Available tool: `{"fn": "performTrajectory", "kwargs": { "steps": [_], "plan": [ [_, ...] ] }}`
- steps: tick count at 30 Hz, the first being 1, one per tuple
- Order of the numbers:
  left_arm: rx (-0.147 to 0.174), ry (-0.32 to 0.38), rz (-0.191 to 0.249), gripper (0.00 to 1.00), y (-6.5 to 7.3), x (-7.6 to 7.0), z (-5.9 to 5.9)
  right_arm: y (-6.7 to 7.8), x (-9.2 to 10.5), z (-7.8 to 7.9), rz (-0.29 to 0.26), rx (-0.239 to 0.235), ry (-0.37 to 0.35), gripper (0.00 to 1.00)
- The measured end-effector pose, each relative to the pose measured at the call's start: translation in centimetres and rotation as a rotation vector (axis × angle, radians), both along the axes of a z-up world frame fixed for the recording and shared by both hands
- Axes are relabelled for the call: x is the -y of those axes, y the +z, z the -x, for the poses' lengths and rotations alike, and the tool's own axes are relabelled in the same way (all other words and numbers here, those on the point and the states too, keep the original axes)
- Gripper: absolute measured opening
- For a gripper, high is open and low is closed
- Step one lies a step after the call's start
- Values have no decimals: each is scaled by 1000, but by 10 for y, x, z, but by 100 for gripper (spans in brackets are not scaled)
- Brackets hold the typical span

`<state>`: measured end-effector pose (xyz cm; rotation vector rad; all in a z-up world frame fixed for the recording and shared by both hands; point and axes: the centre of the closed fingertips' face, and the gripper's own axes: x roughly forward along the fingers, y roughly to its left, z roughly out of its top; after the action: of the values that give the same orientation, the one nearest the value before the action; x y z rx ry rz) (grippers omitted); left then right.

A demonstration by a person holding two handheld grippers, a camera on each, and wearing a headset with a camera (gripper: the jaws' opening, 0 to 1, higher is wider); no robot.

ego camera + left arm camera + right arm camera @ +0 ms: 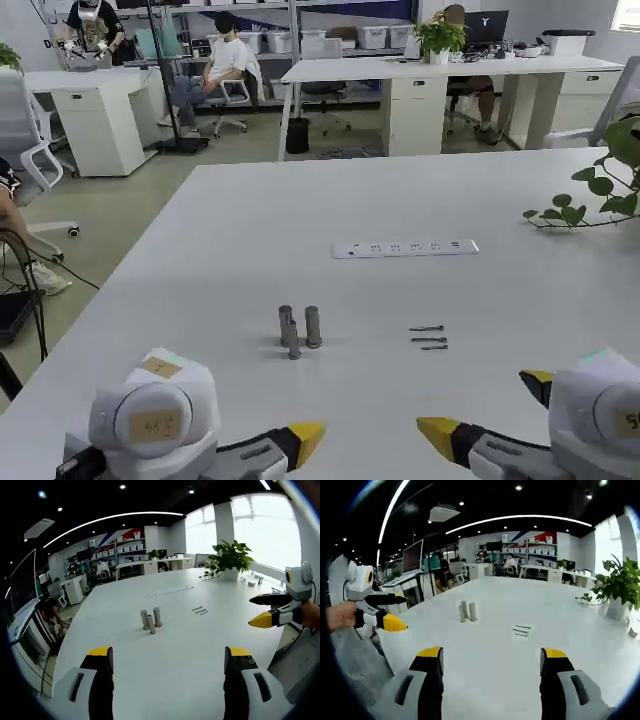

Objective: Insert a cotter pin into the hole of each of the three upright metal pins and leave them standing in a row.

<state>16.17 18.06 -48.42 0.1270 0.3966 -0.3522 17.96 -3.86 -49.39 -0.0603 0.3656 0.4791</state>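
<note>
Currently left gripper (169, 652) and right gripper (492, 653) both have their jaws spread wide with nothing between them, held above the near edge of the white tabletop (250, 230), one on either side of the work. Three metal pins (298, 330) stand upright mid-tabletop in a tight triangular cluster, two behind and one in front; three cotter pins (428, 340) lie flat and parallel to their right, clear of them, none inserted. Power strip (405, 248) lies further back, plant (600, 190) at the right edge.
</note>
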Motion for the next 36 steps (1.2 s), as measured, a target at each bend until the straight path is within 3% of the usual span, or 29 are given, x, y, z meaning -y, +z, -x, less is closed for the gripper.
{"fn": "performTrajectory", "kwargs": {
  "steps": [10,36],
  "plan": [
    [18,0,5,79,2,-2,-2,0,-3,-2,17,9,13,66],
    [6,2,10,76,-1,-2,-5,-1,-6,-7,25,-5,38,63]
  ]
}}
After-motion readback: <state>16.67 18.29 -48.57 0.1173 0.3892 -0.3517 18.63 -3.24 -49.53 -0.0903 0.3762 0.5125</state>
